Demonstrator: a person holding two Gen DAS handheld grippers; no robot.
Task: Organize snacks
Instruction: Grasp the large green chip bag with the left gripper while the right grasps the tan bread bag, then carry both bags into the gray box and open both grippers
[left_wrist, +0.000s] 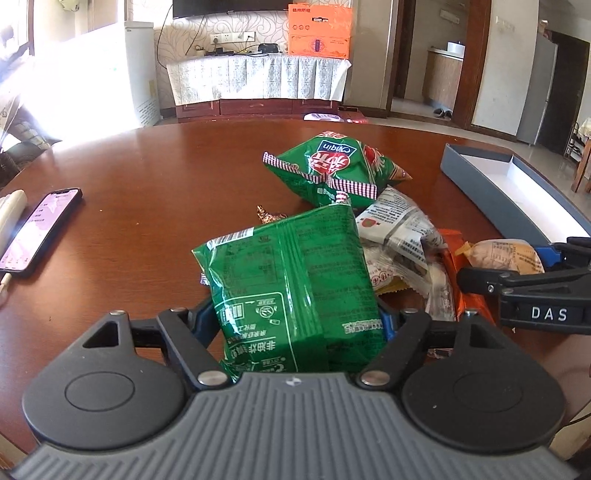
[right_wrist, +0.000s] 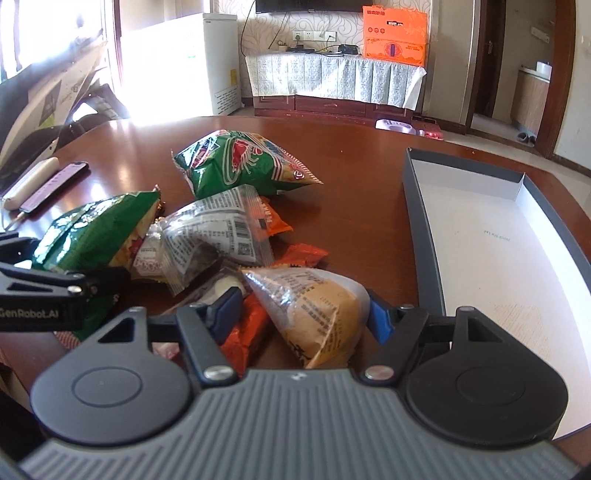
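**Green bag and tan packet sit between the jaws**

Green foil fills the left wrist view: a green snack bag stands between the jaws of the left gripper, whose blue pads sit at both its sides; whether they press on it cannot be told. Behind it lie a second green bag and a white printed packet on the brown wooden surface. A phone rests far left, and a grey box lid lies to the right.

From the right wrist view, the right gripper has a tan clear-wrapped packet between partly open jaws, the right pad against it, the left pad apart from it. An orange packet lies beside it. The box lid lies just right.
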